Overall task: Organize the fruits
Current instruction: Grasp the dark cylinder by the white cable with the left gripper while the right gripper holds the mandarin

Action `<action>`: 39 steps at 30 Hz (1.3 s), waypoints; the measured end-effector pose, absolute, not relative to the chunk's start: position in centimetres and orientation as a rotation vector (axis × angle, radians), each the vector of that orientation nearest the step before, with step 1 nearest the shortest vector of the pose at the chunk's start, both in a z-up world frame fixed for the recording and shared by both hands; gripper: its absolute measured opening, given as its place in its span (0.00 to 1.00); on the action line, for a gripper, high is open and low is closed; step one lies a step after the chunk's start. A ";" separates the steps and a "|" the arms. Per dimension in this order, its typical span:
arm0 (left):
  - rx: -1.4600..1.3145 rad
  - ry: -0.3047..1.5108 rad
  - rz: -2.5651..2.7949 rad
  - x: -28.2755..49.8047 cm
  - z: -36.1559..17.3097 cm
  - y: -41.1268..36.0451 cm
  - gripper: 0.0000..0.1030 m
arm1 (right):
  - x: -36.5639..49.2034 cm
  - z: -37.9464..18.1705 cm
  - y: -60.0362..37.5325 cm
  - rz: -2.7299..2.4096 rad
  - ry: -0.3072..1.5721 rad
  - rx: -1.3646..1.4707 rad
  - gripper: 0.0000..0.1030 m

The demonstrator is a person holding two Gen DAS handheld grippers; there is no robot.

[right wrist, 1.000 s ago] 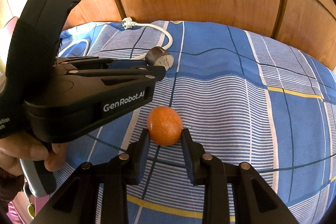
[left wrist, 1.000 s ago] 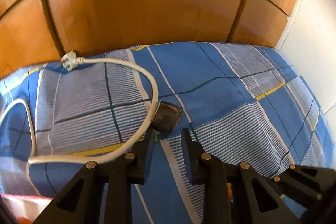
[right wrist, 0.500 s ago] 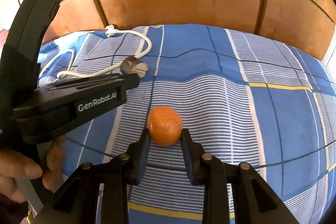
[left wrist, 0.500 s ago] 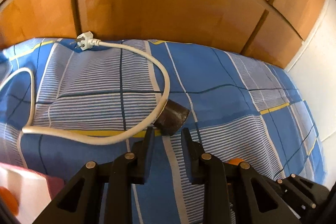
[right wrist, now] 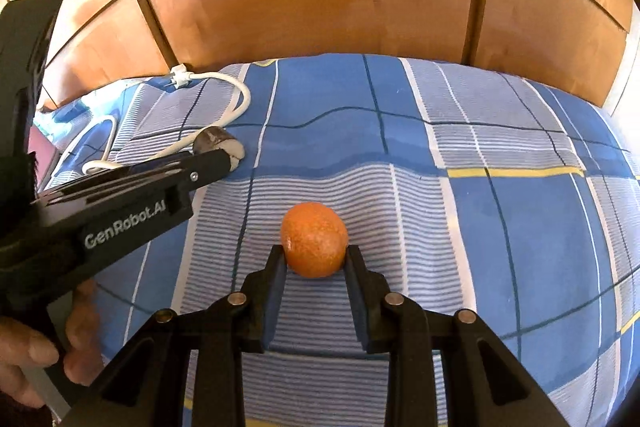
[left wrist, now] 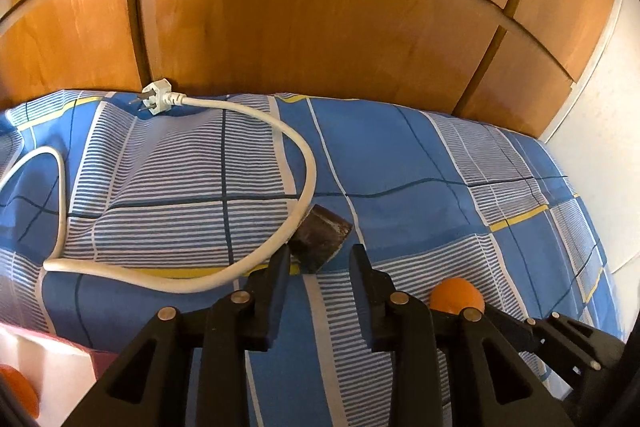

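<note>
Opening its jaws just short of a dark brown cut fruit piece (left wrist: 320,241), with nothing between the pads: left gripper (left wrist: 318,277), white power cable (left wrist: 280,239) touching that piece and likely to snag. Pinching a tangerine (right wrist: 314,245) by its near end only, above the blue checked bedsheet (right wrist: 500,227): right gripper (right wrist: 314,277), shallow hold, likely to slip and roll.
</note>
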State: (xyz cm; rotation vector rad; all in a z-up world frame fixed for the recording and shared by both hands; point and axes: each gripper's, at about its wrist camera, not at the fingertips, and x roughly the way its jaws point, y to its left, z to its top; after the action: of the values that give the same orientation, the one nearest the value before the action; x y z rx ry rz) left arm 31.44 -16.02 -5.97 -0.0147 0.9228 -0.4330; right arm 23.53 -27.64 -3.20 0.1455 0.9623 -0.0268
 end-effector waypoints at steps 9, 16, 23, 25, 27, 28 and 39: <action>0.030 0.911 -0.463 31.9 -6.2 -17.0 0.30 | 24.5 -3.4 -27.8 -0.032 0.949 0.140 0.29; 0.040 0.918 -0.491 32.1 -6.4 -17.5 0.15 | 25.3 -3.6 -27.6 -0.032 0.945 0.139 0.29; 0.030 0.914 -0.571 31.0 -5.5 -17.3 0.04 | 24.7 -3.5 -27.8 -0.023 0.940 0.149 0.29; 0.042 0.889 -0.590 30.8 -4.8 -17.4 0.05 | 24.4 -3.5 -28.0 -0.023 0.938 0.151 0.29; 0.084 0.857 -0.566 30.8 -4.3 -17.7 0.21 | 24.4 -3.5 -28.0 -0.021 0.938 0.150 0.29; 0.090 0.851 -0.562 30.9 -4.2 -17.8 0.27 | 24.4 -3.5 -27.9 -0.021 0.938 0.149 0.29; 0.134 0.857 -0.577 32.1 -5.4 -17.4 0.33 | 24.5 -3.4 -28.0 -0.010 0.942 0.131 0.29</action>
State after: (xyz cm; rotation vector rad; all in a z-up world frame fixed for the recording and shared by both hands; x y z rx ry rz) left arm 32.12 -17.43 -5.35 0.1337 0.8565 -0.5771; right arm 24.52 -27.98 -3.37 0.1306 0.9424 -0.0097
